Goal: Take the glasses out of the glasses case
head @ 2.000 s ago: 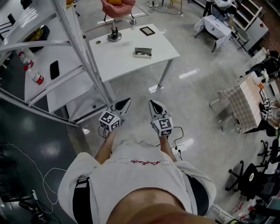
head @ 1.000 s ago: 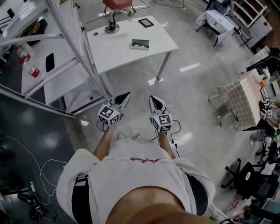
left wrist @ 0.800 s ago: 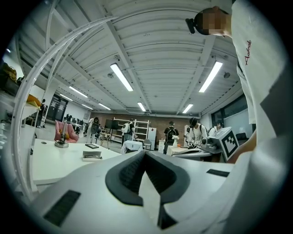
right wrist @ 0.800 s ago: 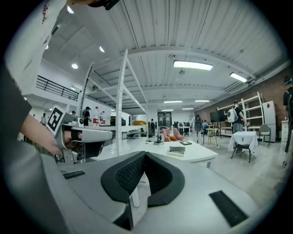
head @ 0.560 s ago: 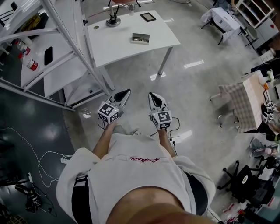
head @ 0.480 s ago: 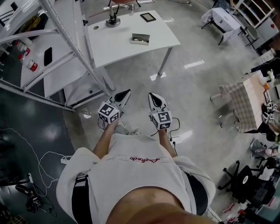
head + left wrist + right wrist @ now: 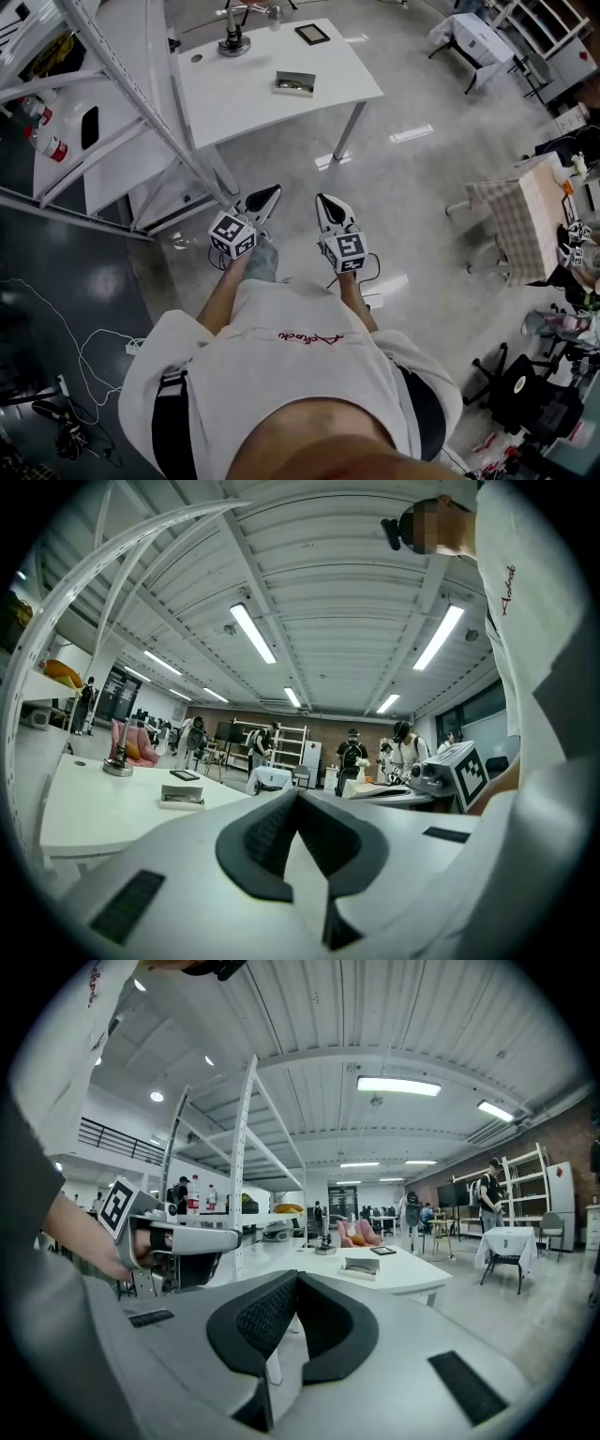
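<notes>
The glasses case [image 7: 295,83] is a small grey box lying on the white table [image 7: 244,103], far ahead of both grippers. It also shows small in the left gripper view [image 7: 183,798] and in the right gripper view [image 7: 362,1266]. It is too small to tell whether it holds glasses. My left gripper [image 7: 265,199] and right gripper [image 7: 328,202] hang side by side over the floor, well short of the table. The left gripper [image 7: 298,794] is shut with nothing in it. So is the right gripper [image 7: 297,1276].
A black tablet [image 7: 312,34] and a stand with a round base [image 7: 232,44] sit on the table behind the case. A white metal rack [image 7: 141,103] with a bottle [image 7: 42,145] stands at the left. A checked-cloth table [image 7: 525,220] and office chairs [image 7: 525,384] are at the right. Cables lie on the floor.
The person has stepped on toward the table, and a leg now shows under the left gripper. Both grippers stay shut and side by side, sinking slightly.
</notes>
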{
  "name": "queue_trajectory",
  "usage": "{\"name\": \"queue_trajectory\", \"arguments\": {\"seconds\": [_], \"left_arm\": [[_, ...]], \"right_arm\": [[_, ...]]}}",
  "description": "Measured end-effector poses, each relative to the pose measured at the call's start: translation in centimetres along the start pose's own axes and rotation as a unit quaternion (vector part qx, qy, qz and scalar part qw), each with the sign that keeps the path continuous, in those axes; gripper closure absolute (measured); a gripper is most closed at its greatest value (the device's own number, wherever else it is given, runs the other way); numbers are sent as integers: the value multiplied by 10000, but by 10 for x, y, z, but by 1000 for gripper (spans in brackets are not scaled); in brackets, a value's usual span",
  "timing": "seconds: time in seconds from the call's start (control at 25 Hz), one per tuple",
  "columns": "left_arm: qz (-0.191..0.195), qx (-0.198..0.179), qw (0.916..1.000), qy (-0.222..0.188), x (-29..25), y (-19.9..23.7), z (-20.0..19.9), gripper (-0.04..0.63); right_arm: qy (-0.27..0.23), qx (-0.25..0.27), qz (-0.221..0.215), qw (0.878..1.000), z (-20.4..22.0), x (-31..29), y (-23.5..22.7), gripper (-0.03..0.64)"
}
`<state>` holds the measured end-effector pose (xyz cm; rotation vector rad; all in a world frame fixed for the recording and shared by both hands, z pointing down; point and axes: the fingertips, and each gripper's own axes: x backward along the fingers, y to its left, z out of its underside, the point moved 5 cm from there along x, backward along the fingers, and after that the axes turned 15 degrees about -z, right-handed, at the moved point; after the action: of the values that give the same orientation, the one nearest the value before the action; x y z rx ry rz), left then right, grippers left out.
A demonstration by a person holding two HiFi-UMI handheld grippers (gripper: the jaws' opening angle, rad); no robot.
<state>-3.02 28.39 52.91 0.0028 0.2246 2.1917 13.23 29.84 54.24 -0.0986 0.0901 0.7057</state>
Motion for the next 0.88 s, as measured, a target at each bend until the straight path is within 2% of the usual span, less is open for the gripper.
{"name": "queue_trajectory", "arguments": {"seconds": [0.52, 0.88], "left_arm": [[288, 114, 9995, -33, -92, 74, -25, 606], [421, 147, 9990, -59, -140, 151, -45, 606]], "right_arm": [[89, -10, 197, 9998, -20, -81, -76, 618], [113, 12, 315, 9994, -37, -163, -115, 618]]}}
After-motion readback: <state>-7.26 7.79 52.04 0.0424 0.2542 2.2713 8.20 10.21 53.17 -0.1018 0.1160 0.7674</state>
